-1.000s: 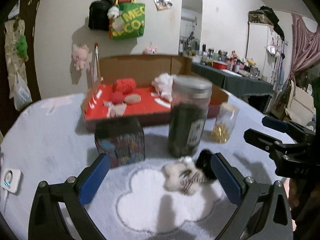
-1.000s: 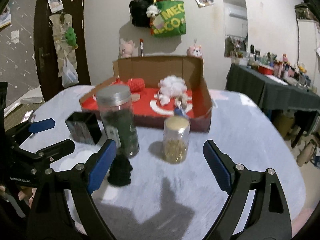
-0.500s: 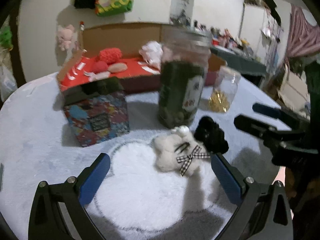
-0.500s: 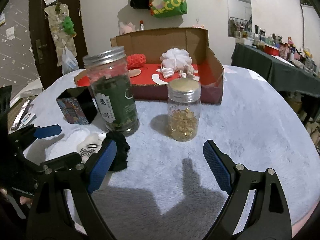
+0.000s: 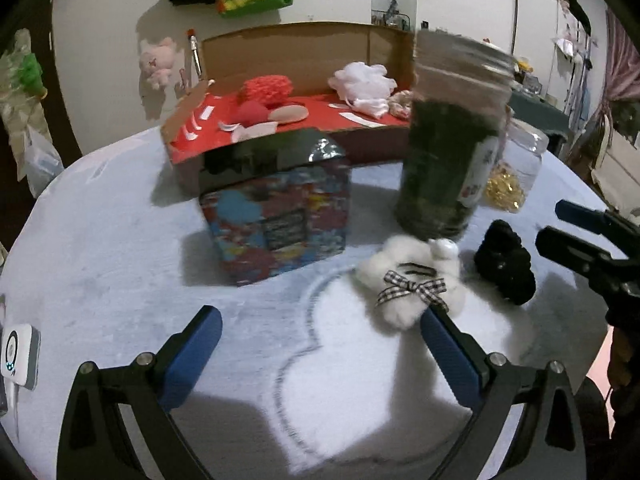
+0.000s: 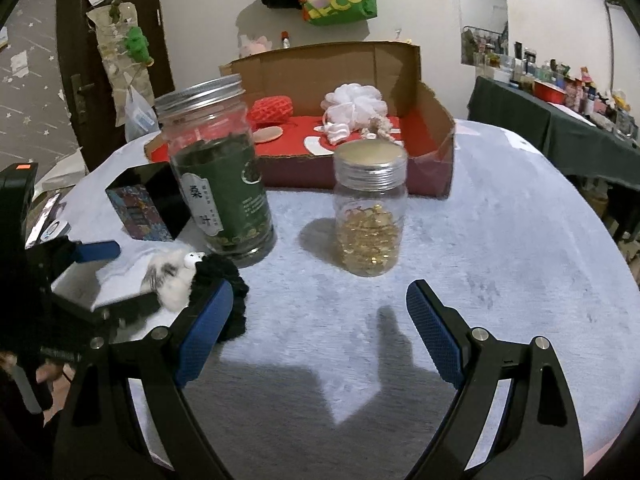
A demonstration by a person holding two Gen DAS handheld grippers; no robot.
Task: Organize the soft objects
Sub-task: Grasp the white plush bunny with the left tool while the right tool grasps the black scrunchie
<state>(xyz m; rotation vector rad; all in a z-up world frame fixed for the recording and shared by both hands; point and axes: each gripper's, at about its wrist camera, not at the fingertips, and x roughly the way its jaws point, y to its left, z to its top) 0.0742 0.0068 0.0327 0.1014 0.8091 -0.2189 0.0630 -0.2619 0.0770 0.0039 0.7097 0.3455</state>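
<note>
Both the left gripper [image 5: 320,344] and right gripper [image 6: 320,316] stood released and empty over the table [image 6: 500,220], apparently approaching the white plush [image 5: 412,284] and black plush [image 5: 506,264] lying beside the green jar [image 5: 448,152], which next needed straddling, then squeezing
</note>
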